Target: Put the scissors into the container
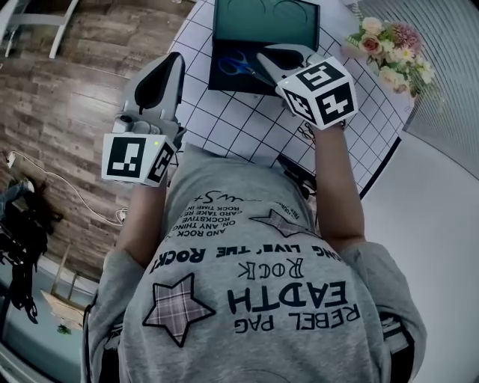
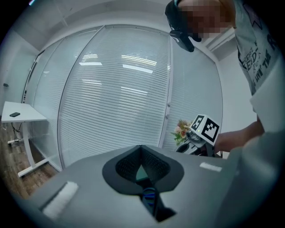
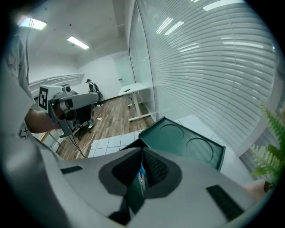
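Observation:
Blue-handled scissors [image 1: 236,65] are over the lower half of a dark green container [image 1: 221,82], whose lid [image 1: 266,19] stands open behind it. My right gripper [image 1: 262,58] reaches in from the right and is shut on the scissors' blades. In the right gripper view a thin blue and silver strip of the scissors [image 3: 141,176] shows pinched between the pads, with the container's lid [image 3: 187,142] beyond. My left gripper [image 1: 174,61] hangs over the table's left edge, shut, with nothing held. In the left gripper view its pads [image 2: 133,165] meet at the tip.
The round table [image 1: 247,127] wears a white cloth with a black grid. A bunch of flowers [image 1: 389,48] stands at its far right, and a small black object [image 1: 296,168] lies at its near edge. Wood floor with cables lies to the left.

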`<action>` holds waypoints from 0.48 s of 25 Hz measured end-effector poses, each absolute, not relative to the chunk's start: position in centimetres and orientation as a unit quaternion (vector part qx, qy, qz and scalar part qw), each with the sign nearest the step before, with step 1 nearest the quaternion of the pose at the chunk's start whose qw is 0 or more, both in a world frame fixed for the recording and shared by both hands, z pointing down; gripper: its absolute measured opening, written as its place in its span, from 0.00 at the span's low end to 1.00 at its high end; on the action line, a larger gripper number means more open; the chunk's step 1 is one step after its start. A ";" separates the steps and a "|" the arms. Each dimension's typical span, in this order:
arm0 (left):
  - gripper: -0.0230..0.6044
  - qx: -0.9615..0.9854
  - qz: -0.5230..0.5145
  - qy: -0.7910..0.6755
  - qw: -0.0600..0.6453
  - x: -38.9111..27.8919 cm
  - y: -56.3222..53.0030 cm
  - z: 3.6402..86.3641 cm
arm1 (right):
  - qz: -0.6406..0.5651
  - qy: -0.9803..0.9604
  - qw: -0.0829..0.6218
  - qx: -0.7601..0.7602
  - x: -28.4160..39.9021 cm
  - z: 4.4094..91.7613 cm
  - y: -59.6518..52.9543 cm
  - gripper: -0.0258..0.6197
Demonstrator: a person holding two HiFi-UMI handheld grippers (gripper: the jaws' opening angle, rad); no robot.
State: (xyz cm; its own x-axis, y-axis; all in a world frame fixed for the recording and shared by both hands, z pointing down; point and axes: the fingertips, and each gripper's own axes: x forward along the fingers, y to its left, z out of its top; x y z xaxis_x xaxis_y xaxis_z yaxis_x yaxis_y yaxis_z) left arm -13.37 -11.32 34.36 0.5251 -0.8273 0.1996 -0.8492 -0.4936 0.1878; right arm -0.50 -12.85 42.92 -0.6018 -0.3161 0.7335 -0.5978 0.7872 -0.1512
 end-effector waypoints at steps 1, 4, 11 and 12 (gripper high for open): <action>0.05 0.864 0.040 -0.485 0.130 -13.3 -11.2 34.1 | 0.194 -0.875 0.355 0.267 -0.2 42.4 -12.8 0.07; 0.05 0.867 0.039 -0.482 0.122 -13.1 -10.8 33.3 | 0.190 -0.878 0.338 0.282 0.4 40.8 -12.7 0.07; 0.05 0.872 0.038 -0.478 0.102 -12.9 -10.3 31.5 | 0.183 -0.886 0.296 0.307 1.4 37.5 -12.0 0.07; 0.05 0.872 0.038 -0.478 0.099 -12.9 -10.2 31.3 | 0.182 -0.887 0.289 0.311 1.6 37.0 -11.9 0.07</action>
State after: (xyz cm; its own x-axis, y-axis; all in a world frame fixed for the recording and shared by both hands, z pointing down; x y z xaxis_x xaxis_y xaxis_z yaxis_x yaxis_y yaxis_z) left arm -12.87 -10.22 31.33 0.5403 -0.8258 0.1616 -0.8410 -0.5234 0.1369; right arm 1.56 -11.87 37.05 -0.6390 -0.4466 0.6263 -0.6569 0.7404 -0.1424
